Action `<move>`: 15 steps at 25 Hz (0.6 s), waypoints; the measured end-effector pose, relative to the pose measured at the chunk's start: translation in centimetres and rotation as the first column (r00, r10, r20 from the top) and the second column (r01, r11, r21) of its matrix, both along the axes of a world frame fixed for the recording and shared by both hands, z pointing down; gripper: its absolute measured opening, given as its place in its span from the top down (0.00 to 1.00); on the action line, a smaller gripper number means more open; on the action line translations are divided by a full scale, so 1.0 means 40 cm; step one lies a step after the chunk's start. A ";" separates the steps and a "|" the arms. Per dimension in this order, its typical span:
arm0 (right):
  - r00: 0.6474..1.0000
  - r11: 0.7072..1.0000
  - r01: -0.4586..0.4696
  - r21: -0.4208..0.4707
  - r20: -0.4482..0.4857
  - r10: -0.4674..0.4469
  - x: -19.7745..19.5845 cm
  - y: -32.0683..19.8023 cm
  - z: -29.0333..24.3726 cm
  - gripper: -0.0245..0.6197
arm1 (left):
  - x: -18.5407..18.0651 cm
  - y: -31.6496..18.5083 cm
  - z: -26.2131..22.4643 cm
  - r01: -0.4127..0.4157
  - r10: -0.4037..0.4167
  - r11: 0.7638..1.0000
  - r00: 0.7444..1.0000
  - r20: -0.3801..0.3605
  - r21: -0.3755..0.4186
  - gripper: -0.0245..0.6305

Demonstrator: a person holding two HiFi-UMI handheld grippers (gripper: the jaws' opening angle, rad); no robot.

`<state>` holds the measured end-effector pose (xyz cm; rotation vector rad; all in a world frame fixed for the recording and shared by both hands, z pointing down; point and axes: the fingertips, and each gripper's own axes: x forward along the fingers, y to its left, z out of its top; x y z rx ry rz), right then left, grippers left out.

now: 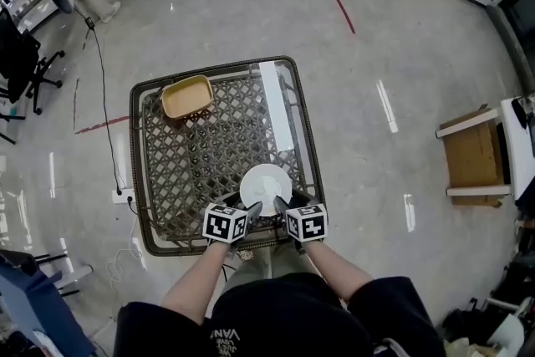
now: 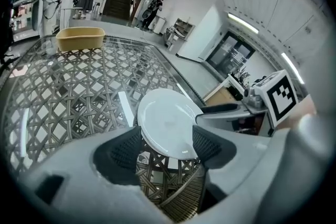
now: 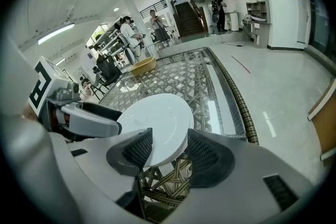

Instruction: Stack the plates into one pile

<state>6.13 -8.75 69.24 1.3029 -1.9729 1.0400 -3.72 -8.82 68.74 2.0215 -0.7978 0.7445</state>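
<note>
The plate lay near the table's near edge. The left gripper and the right gripper both had their fingers wide, with the plate's near rim between them. A tan dish sat at the far left corner, well apart.

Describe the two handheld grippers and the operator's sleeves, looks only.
The left gripper and right gripper match: pale grey moulded bodies, two stubby jaws faced with black ridged pads. Each carries a cube of black-and-white square markers. No cables show on either. The person wears a black short-sleeved top; the forearms are uncovered.
</note>
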 end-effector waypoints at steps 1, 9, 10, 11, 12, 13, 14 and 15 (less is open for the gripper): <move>1.000 1.000 0.002 -0.003 -0.003 -0.002 -0.001 0.006 0.005 0.63 | 0.000 0.008 0.007 -0.003 0.003 1.000 1.000 0.004 -0.006 0.50; 1.000 1.000 -0.002 -0.007 0.006 0.002 -0.001 0.003 0.018 0.63 | 0.006 0.012 0.025 -0.004 0.004 1.000 1.000 0.016 -0.021 0.50; 1.000 1.000 -0.002 -0.007 0.007 0.002 0.000 0.003 0.018 0.63 | 0.006 0.012 0.026 -0.003 0.003 1.000 1.000 0.016 -0.022 0.50; 1.000 1.000 -0.002 -0.007 0.009 0.002 0.000 0.001 0.018 0.63 | 0.007 0.011 0.027 -0.002 0.002 1.000 1.000 0.017 -0.024 0.49; 1.000 1.000 -0.003 -0.006 0.011 0.003 0.001 -0.001 0.018 0.62 | 0.008 0.010 0.028 -0.002 0.002 1.000 1.000 0.016 -0.027 0.49; 1.000 1.000 -0.005 -0.004 0.012 0.005 0.001 -0.004 0.018 0.62 | 0.009 0.009 0.028 -0.001 0.001 1.000 1.000 0.015 -0.028 0.49; 1.000 1.000 -0.006 -0.001 0.012 0.006 0.000 -0.006 0.017 0.62 | 0.007 0.007 0.028 0.000 0.000 1.000 1.000 0.015 -0.028 0.49; 1.000 1.000 -0.005 0.002 0.011 0.005 -0.002 -0.008 0.016 0.62 | 0.005 0.005 0.028 0.003 -0.003 1.000 1.000 0.017 -0.027 0.49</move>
